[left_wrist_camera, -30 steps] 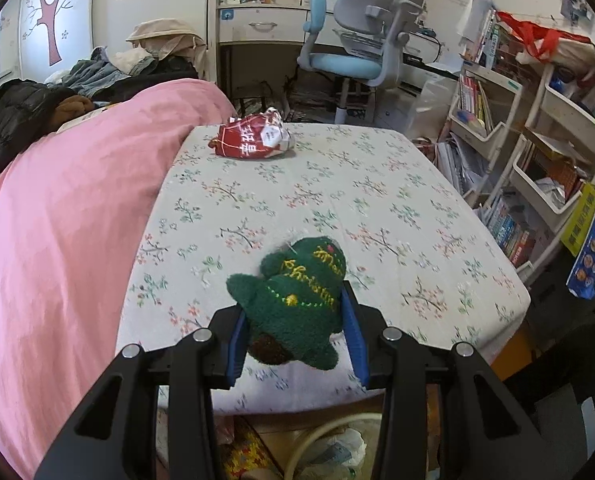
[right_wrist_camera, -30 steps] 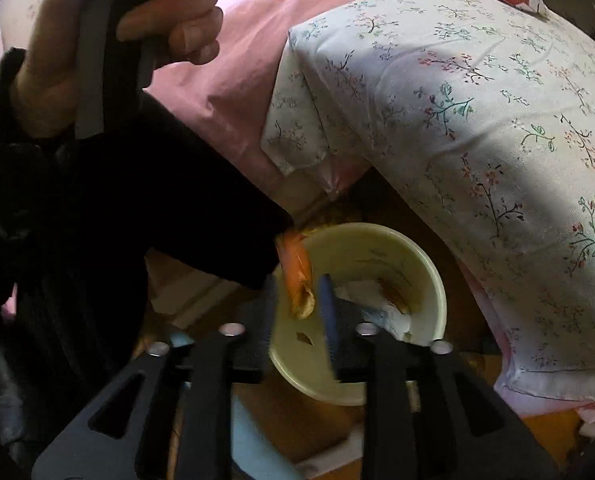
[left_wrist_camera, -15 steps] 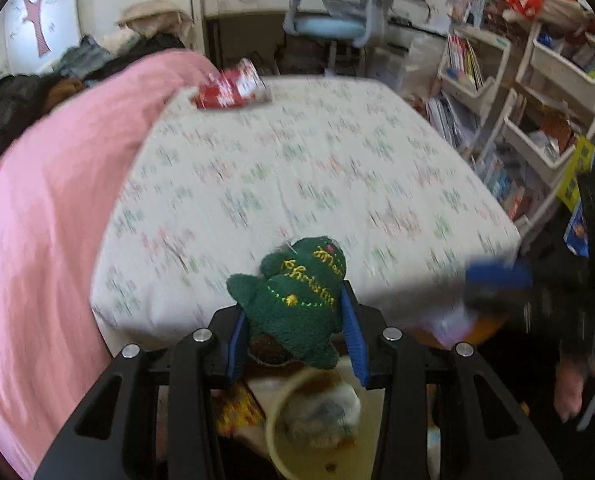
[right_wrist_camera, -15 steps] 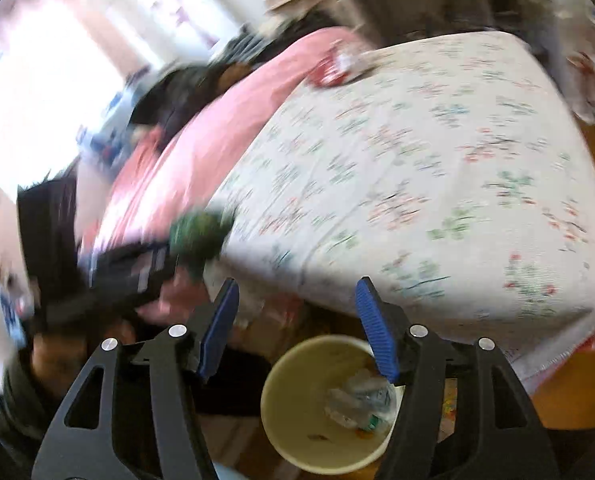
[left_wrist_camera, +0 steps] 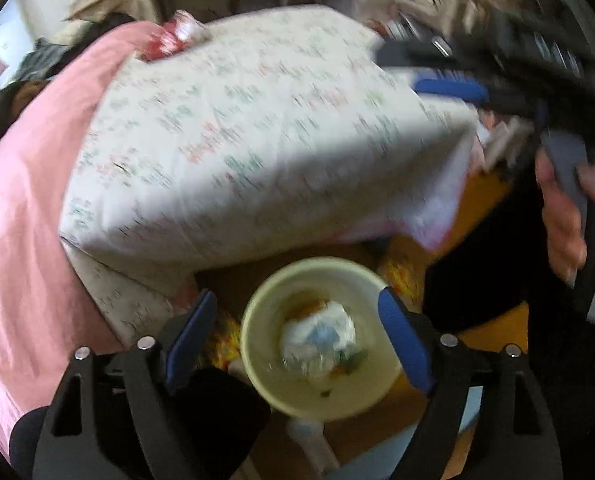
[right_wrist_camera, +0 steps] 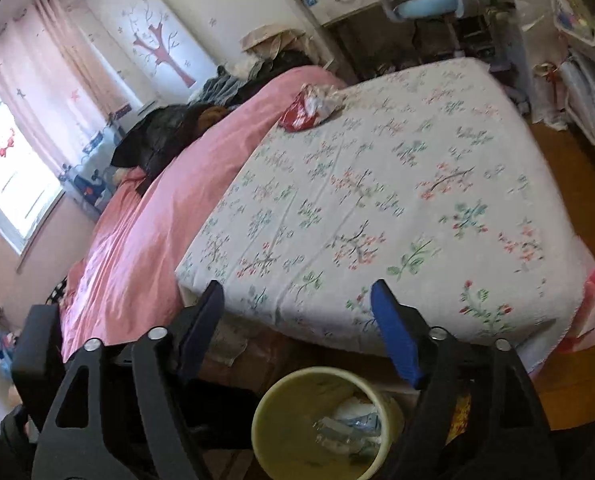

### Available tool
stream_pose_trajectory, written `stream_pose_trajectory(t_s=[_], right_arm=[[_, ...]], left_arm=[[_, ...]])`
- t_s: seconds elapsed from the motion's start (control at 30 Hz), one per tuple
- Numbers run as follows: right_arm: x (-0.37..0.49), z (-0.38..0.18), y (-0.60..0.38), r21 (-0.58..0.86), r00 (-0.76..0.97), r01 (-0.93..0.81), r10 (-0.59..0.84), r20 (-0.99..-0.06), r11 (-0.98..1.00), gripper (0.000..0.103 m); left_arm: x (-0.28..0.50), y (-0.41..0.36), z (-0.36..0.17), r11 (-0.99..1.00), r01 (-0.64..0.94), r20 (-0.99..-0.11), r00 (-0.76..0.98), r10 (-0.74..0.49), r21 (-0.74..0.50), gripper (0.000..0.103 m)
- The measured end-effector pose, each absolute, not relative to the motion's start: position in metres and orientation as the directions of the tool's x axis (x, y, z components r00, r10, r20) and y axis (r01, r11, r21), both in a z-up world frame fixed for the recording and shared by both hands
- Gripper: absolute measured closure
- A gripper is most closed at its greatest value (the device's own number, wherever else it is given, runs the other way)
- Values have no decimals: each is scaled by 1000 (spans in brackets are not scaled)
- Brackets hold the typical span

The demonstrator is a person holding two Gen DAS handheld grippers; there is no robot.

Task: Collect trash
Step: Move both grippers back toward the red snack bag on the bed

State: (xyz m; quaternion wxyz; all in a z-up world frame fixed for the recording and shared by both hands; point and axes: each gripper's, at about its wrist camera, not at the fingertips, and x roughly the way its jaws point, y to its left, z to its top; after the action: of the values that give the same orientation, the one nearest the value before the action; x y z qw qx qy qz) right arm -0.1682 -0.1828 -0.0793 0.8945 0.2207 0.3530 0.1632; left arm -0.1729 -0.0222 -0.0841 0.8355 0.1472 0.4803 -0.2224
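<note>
Yellow bin: several scraps in. Left gripper, right gripper: spread, empty. Outstanding: red wrapper on bedspread.

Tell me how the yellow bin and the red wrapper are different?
The yellow bin stands on the floor beside the bed; the red wrapper lies on the flowery sheet. The bin is round and smooth; the wrapper is crumpled. The bin holds trash; the wrapper holds nothing that I can see.
</note>
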Motion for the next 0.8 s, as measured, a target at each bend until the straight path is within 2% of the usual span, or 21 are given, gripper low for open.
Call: stream_pose_trajectory(t_s=[0.07,0.17,0.33,0.6,0.8], right_arm=[[-169,-79,-186,514,709,-119,435,-555,850,24],[-167,-82,-188,511,708,-103,424,-564,853,24],[-170,-78,-179,463,729,-122,396,-559,878,24],[-183,-59,-167,327,820,-124,282,-497,937,22],[-177,-61,-161,297,825,-122,263,-500,947,20]], left_arm=[[-165,-11,-69,892,451,-800,545,-250,29,13],[-154,10,-55,949,315,-700,680,-217,12,10],[-126,27,-45,976,199,-665,719,-203,-83,10],[-103,12,-28,979,203,-596,788,-151,21,9],[-94,24,-46,990,138,-642,755,-131,-39,9]])
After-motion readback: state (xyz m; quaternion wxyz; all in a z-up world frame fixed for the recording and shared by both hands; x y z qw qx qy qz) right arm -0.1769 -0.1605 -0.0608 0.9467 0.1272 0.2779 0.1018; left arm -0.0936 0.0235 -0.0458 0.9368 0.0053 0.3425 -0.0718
